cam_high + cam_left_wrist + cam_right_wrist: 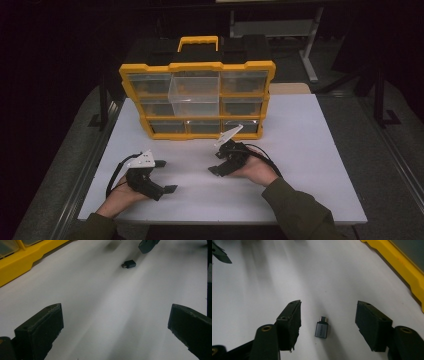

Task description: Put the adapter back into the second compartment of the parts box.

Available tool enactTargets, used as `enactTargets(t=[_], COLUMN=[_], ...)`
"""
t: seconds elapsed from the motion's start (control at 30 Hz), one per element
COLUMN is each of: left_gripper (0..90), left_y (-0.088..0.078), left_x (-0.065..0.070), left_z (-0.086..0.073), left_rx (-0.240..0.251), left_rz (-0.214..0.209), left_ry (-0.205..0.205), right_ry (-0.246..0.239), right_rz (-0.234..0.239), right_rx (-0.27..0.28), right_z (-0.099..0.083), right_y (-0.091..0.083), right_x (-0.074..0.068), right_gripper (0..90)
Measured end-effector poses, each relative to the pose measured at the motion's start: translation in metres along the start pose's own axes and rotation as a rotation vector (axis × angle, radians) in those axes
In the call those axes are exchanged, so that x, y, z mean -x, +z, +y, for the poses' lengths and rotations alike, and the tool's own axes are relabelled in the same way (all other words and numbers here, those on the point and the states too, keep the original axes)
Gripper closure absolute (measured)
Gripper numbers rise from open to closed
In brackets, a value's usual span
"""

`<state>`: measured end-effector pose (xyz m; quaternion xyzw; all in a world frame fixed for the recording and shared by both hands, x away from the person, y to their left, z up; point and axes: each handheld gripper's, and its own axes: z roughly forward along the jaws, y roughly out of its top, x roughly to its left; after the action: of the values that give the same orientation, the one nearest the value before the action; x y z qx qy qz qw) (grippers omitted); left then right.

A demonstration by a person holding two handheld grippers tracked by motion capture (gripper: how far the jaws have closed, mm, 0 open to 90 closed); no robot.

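A small grey USB adapter [321, 329] lies flat on the white table [305, 150], its metal plug pointing away from the right gripper's camera. My right gripper [328, 311] straddles it, one jaw on each side with a gap to each, and neither pad touches it. In the high view the right gripper [216, 163] sits at table centre, pointing left. My left gripper [166, 176] rests at the front left with its jaws wide and nothing between them. In the left gripper view the left gripper [116, 315] faces the adapter [129, 264] from some way off.
A yellow and black organiser case [197, 66] with clear drawers stands at the back of the table. One clear drawer [195, 95] is pulled out toward me. The case's yellow edge [404, 267] runs close to the right gripper. Dark floor surrounds the table.
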<state>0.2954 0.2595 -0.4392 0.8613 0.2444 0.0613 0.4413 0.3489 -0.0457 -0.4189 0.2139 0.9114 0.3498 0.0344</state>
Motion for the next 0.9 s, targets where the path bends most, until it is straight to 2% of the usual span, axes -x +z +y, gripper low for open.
enactTargets(t=[0.43,0.47,0.9], left_gripper=[0.0,0.0,0.0], left_y=[0.0,0.0,0.0], left_x=[0.001,0.001,0.001], left_z=[0.0,0.0,0.0], left_rx=[-0.001,-0.001,-0.005], left_rz=[0.0,0.0,-0.002], left_ry=[0.004,0.004,0.008], right_ry=[-0.004,-0.006,-0.005], right_rz=[0.024,0.022,0.019], right_rx=[-0.026,-0.035,-0.081], right_z=[0.0,0.0,-0.003], right_y=[0.004,0.006,0.015], right_x=[-0.003,-0.004,-0.002], right_gripper=[50.9,53.9,65.2])
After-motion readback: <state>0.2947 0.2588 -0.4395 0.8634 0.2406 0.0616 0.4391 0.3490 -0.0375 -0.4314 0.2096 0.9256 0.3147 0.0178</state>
